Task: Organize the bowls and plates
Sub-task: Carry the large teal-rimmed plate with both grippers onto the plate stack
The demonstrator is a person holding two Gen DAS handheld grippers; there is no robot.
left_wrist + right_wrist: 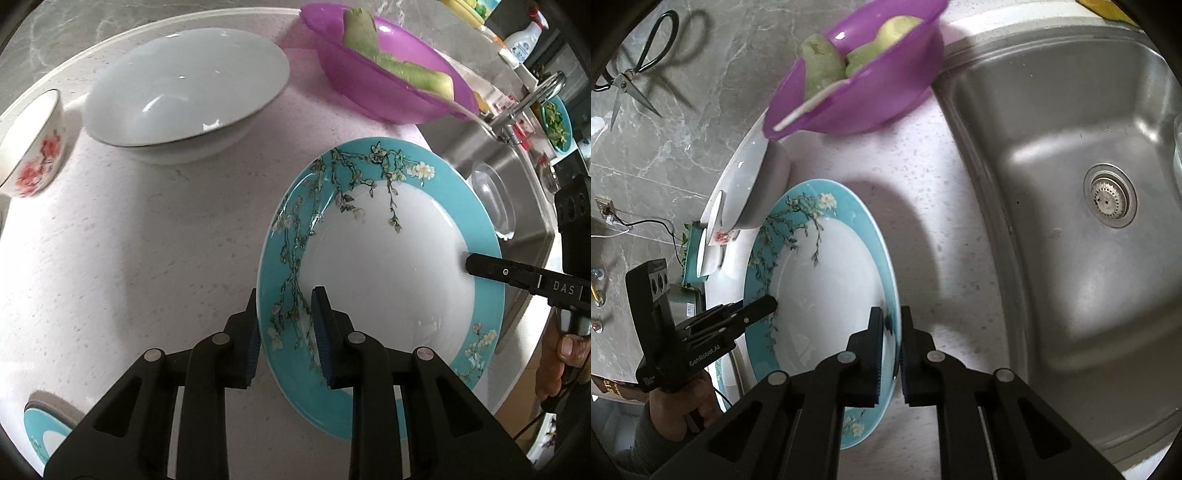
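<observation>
With both the left gripper [286, 332] and right gripper [892, 354] clamped on opposite rims of the teal plate [388, 266] above the counter [129, 258], I judge sorting barely begun: 2 bowls [184, 99] and 1 plate remain unstacked.

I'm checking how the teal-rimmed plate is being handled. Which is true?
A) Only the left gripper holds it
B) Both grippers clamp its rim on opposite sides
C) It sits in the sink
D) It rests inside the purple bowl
B: the left gripper and the right gripper each have their jaws closed on the teal-rimmed plate, at opposite sides of its rim.
</observation>
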